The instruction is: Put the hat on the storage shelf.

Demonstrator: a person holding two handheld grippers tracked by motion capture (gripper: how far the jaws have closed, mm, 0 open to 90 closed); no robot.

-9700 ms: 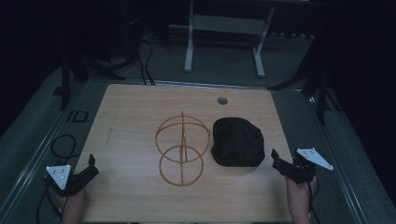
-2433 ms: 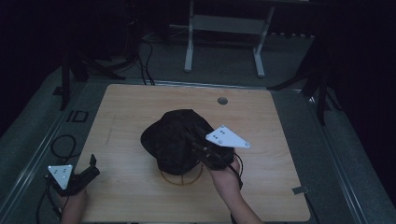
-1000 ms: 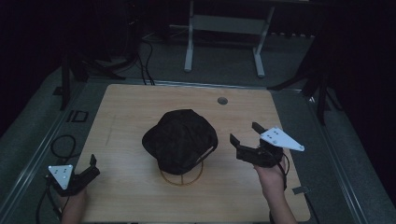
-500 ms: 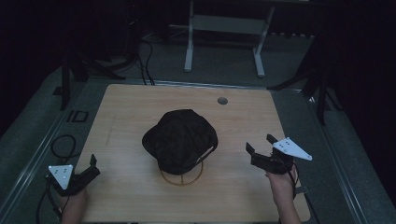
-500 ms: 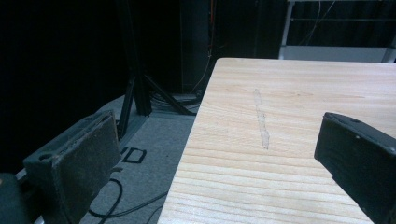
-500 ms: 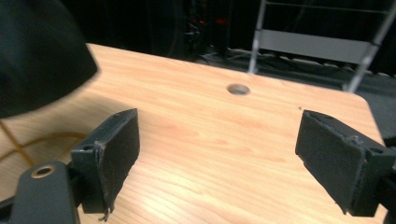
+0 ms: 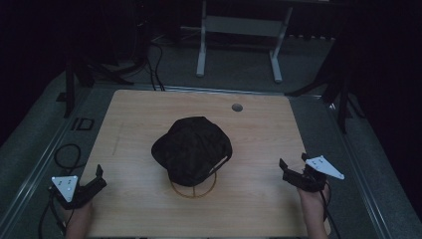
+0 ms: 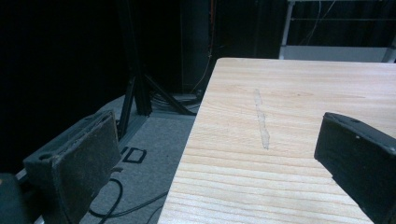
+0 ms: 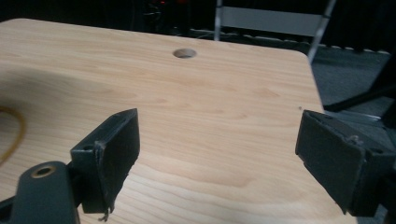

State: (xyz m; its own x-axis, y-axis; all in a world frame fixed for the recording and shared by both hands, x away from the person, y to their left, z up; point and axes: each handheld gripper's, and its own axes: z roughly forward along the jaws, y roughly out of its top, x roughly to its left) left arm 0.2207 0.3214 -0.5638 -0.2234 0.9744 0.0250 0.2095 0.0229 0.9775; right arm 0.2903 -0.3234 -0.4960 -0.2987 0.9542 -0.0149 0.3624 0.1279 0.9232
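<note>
Cap (image 7: 191, 149), black and soft, is sitting draped over a gold wire stand (image 7: 194, 185) at the middle of the wooden table (image 7: 134, 114), its crown filled out by the frame and its brim dipping toward the person's side. Only the lower ring of the stand is peeking out beneath the fabric, resting flat on the wood, which is likely why the cap is holding its rounded shape instead of slumping.

Both grippers are hanging well apart from it. The left gripper (image 7: 92, 186) is hovering at the near left corner of the table with its jaws spread wide and nothing between them; in the left gripper view one jaw is overhanging the table's edge above the grey floor (image 8: 154, 135). The right gripper (image 7: 293, 172) is hovering near the right edge, jaws likewise wide apart and empty, pointing across bare wood toward a round hole (image 9: 184, 53) in the tabletop, with a sliver of the gold ring showing at the far left of that view.

With the cap seated and both hands parked at the sides, the placing is looking finished, and the grippers seem to be waiting at rest.
</note>
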